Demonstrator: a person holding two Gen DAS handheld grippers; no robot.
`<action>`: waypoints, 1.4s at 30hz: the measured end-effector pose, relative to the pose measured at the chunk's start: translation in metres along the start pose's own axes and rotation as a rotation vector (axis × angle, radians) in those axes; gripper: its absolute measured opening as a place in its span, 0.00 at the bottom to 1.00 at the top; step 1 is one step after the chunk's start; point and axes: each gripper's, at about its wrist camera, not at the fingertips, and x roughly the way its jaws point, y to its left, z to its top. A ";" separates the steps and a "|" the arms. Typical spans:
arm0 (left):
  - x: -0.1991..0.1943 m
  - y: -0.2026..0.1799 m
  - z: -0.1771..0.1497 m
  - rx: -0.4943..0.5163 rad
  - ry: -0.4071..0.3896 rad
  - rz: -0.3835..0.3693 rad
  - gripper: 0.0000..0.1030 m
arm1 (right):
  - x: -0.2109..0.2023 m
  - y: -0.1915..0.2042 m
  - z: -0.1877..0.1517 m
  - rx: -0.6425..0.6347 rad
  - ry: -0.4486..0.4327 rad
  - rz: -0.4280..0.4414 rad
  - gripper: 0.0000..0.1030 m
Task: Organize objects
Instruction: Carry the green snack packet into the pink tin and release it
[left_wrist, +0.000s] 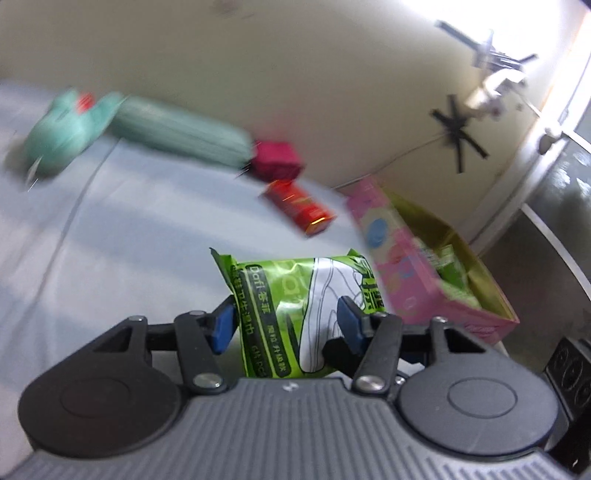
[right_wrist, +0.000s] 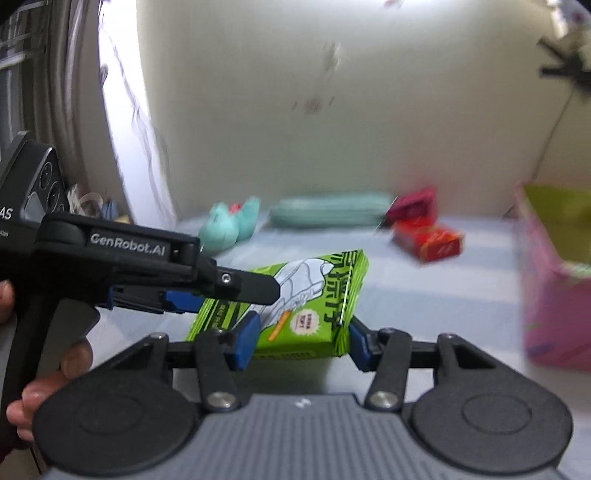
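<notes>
Your left gripper (left_wrist: 286, 321) is clenched on the green wipes packet (left_wrist: 295, 314): both blue pads press into its sides, and the packet stands up between them, lifted off the pale blue sheet (left_wrist: 110, 240). From the right wrist camera you see the same gripper (right_wrist: 258, 295) reaching in from the left edge, its black finger laid across the packet's (right_wrist: 295, 306) top face, with your fingers (right_wrist: 48, 387) wrapped on its handle.

Your right gripper (right_wrist: 299, 339) brackets the near end of that packet. Its left pad overlaps the packet's lower corner and its right pad sits just beside the sealed edge, but the blur keeps you from telling whether either pad truly presses, so the grip there cannot be called.

Take the pink box (left_wrist: 424, 280) as your landmark. It stands open, just to the right of the packet in the left wrist view, with a yellow-green lining and some green packaging lying inside. In the right wrist view the box (right_wrist: 554, 314) fills the right edge. Left of the box, farther back on the sheet, lies a red packet (left_wrist: 299, 210), and behind that a magenta one (left_wrist: 277, 160). Beyond these, well apart from the box along the cream wall (left_wrist: 295, 74), rest a teal pouch (left_wrist: 181, 133) and a teal plush toy (left_wrist: 62, 133), both blurred.
</notes>
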 end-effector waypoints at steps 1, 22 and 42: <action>0.003 -0.009 0.004 0.023 -0.006 -0.013 0.57 | -0.007 -0.006 0.004 0.011 -0.027 -0.021 0.47; 0.202 -0.196 0.028 0.281 0.107 -0.092 0.60 | -0.030 -0.206 0.031 0.151 -0.101 -0.458 0.76; 0.109 -0.193 0.002 0.445 -0.069 0.076 0.66 | -0.094 -0.165 0.001 0.157 -0.342 -0.542 0.79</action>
